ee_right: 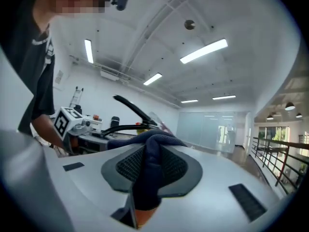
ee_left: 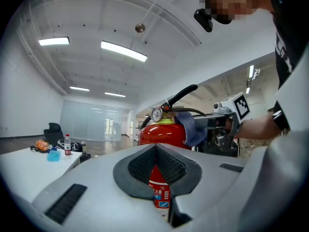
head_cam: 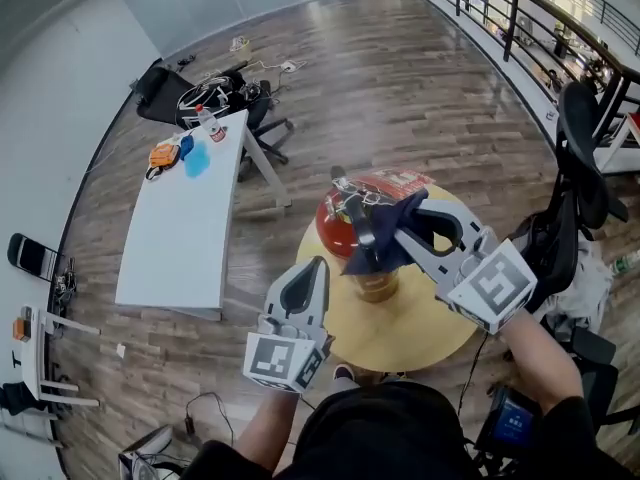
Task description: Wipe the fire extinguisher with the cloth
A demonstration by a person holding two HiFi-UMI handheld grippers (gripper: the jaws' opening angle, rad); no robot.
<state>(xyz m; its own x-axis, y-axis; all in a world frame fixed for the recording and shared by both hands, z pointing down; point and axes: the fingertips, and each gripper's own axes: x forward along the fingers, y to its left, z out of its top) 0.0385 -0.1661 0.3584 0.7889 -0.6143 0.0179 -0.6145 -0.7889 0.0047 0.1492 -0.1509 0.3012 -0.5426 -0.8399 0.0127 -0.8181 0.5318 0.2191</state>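
A red fire extinguisher [head_cam: 338, 218] stands upright on a round wooden table [head_cam: 425, 333]. My right gripper [head_cam: 402, 234] is shut on a dark blue cloth [head_cam: 385, 243], which lies against the extinguisher's top, by the black handle and hose. The right gripper view shows the cloth [ee_right: 150, 170] pinched between the pads, with the black handle [ee_right: 133, 109] just beyond. My left gripper [head_cam: 315, 268] is shut and holds nothing, just left of the extinguisher. In the left gripper view the red body [ee_left: 161, 132], its gauge [ee_left: 156, 114] and the cloth [ee_left: 193, 129] lie straight ahead.
A long white table [head_cam: 175, 243] at the left carries a bottle [head_cam: 208, 122], an orange item and a blue item. Black office chairs stand behind it and at the right [head_cam: 585, 158]. A railing [head_cam: 515, 13] runs along the far right. Cables lie on the wood floor.
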